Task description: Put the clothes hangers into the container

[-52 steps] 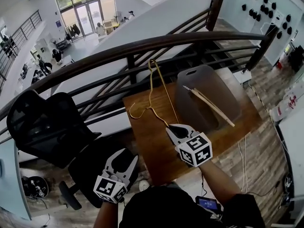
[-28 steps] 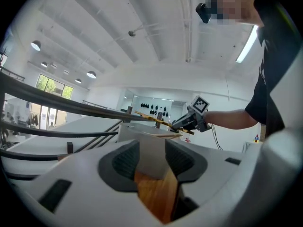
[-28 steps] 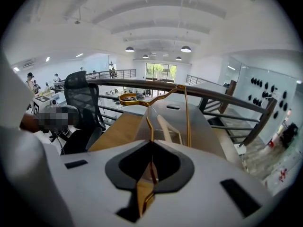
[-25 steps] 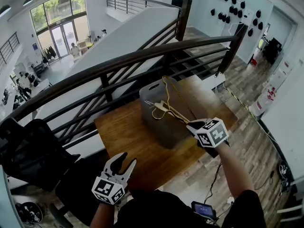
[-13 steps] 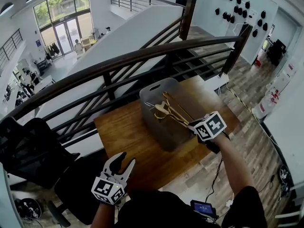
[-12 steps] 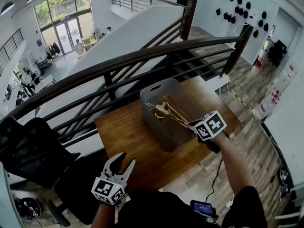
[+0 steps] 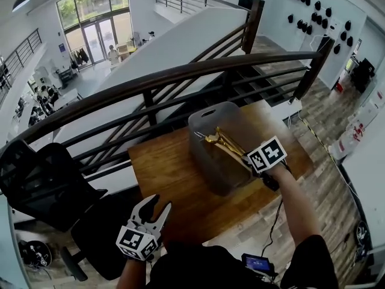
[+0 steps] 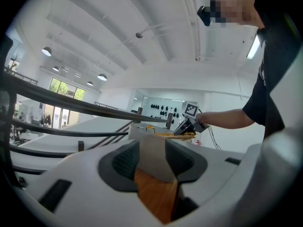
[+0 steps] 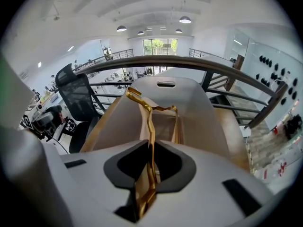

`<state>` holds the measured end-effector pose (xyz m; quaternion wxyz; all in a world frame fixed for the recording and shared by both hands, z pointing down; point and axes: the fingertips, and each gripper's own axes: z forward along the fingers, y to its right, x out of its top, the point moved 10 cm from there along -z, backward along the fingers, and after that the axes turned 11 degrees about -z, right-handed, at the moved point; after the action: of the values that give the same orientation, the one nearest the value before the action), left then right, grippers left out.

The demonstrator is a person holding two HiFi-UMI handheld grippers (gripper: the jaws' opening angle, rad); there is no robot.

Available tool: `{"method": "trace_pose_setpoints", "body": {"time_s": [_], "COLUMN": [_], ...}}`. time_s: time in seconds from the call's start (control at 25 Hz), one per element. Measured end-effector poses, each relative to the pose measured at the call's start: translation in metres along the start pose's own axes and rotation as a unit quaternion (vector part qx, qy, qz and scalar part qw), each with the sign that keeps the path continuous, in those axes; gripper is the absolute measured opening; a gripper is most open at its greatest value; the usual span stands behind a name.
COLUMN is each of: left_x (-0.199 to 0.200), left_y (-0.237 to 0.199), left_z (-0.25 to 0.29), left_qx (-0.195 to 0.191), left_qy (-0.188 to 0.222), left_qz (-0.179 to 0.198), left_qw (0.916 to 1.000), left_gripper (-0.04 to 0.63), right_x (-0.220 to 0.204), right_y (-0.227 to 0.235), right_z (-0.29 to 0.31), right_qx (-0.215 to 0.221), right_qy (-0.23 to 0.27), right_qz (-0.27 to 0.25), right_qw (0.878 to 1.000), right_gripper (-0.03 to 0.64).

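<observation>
Railing (image 7: 180, 73) crowds the far side of the container (image 7: 207, 161); bare tabletop (image 7: 171, 182) lies open at its left.

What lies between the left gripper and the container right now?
Only bare wooden tabletop: the head view shows nothing else between the left gripper and the container.
</observation>
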<state>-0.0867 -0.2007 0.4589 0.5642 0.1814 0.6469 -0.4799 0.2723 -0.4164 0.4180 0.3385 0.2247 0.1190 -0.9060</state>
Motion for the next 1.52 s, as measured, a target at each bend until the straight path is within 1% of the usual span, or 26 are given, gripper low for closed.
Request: {"method": "trace_pose_setpoints", "body": {"time_s": [0.2, 0.44, 0.48, 0.6, 0.64, 0.8, 1.0, 1.2, 1.28, 1.4, 1.52], "left_x": [0.0, 0.003, 0.003, 0.004, 0.005, 0.005, 0.005, 0.012, 0.017, 0.025, 0.032], "left_y": [-0.004, -0.004, -0.005, -0.005, -0.004, -0.003, -0.004, -0.003, -0.004, -0.005, -0.009], "left_z": [-0.005, -0.006, -0.006, -0.006, -0.006, -0.006, -0.005, 0.0, 0.002, 0.003, 0.0], "left_qx": [0.008, 0.008, 0.008, 0.006, 0.005, -0.001, -0.008, -0.022, -0.026, -0.026, -0.02], "left_qy": [-0.003, -0.009, -0.01, -0.012, -0.012, -0.013, -0.016, -0.015, -0.013, -0.007, 0.0], "left_qz": [0.002, 0.008, 0.009, 0.011, 0.011, 0.014, 0.018, 0.029, 0.035, 0.045, 0.049], "left_qw": [1.0, 0.9999, 0.9999, 0.9998, 0.9999, 0.9998, 0.9997, 0.9992, 0.999, 0.9986, 0.9986], "left_gripper": [0.175, 0.175, 0.175, 0.175, 0.175, 0.175, 0.175, 0.175, 0.175, 0.175, 0.173], "right_x": [0.006, 0.01, 0.011, 0.012, 0.011, 0.007, 0.005, 0.009, 0.013, 0.02, 0.024], "right_y": [-0.003, -0.013, -0.014, -0.015, -0.016, -0.02, -0.027, -0.038, -0.047, -0.063, -0.083], "right_z": [0.014, 0.021, 0.021, 0.022, 0.022, 0.017, 0.011, -0.003, -0.01, -0.022, -0.036], "right_qx": [-0.024, -0.059, -0.063, -0.069, -0.069, -0.073, -0.082, -0.099, -0.11, -0.131, -0.158], "right_qy": [-0.008, 0.0, 0.002, 0.005, 0.007, 0.018, 0.033, 0.047, 0.058, 0.088, 0.132], "right_qz": [-0.015, -0.052, -0.056, -0.06, -0.06, -0.055, -0.051, -0.066, -0.076, -0.09, -0.096], "right_qw": [1.0, 0.997, 0.996, 0.996, 0.996, 0.996, 0.995, 0.992, 0.989, 0.983, 0.974], "right_gripper": [0.041, 0.052, 0.064, 0.129, 0.129, 0.112, 0.111, 0.098, 0.094, 0.069, 0.019]}}
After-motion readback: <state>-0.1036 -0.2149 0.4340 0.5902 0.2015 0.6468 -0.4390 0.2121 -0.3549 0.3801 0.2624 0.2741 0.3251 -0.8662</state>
